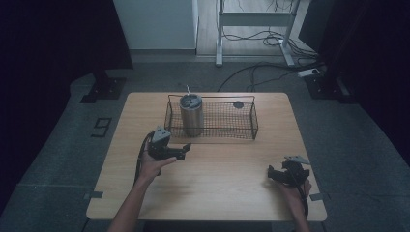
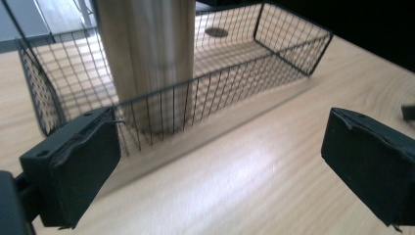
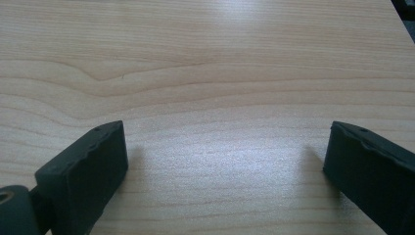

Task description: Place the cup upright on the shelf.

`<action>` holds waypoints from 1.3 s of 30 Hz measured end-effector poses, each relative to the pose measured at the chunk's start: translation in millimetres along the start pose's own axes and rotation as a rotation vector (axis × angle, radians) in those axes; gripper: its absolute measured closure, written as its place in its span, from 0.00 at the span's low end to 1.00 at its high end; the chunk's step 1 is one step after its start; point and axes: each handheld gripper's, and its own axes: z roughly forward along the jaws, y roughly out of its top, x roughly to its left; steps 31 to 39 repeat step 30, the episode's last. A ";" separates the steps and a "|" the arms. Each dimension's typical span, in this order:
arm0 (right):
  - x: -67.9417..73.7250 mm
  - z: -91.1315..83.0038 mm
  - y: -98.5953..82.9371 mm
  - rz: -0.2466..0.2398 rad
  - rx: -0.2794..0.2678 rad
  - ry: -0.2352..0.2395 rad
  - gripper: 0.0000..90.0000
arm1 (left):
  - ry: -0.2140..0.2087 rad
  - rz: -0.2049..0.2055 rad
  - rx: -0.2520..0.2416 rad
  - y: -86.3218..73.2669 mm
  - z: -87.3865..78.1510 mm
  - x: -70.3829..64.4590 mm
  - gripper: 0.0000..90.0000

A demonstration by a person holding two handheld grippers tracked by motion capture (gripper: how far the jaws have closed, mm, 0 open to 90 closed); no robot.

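A black wire basket (image 1: 252,121) stands at the back middle of the wooden table (image 1: 227,164). In its left end a metal tumbler (image 1: 191,115) with a lid and straw stands upright. A small dark round disc (image 1: 238,104) lies in the basket's far right part. My left gripper (image 1: 184,151) is open just in front of the basket's left end, pointing right. In the left gripper view the tumbler (image 2: 147,58) rises behind the basket wire (image 2: 274,66), with the disc (image 2: 217,32) beyond. My right gripper (image 1: 272,174) rests open near the table's front right, over bare wood (image 3: 220,98).
A white desk frame (image 1: 254,19) and cables (image 1: 270,41) lie on the floor behind the table. Dark curtains flank both sides. A black stand base (image 1: 104,89) sits at the back left.
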 end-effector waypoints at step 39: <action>0.1 -0.2 0.0 -0.002 -0.002 0.001 0.03 | 0.005 -0.063 0.045 -60.3 -31.8 -6.3 0.03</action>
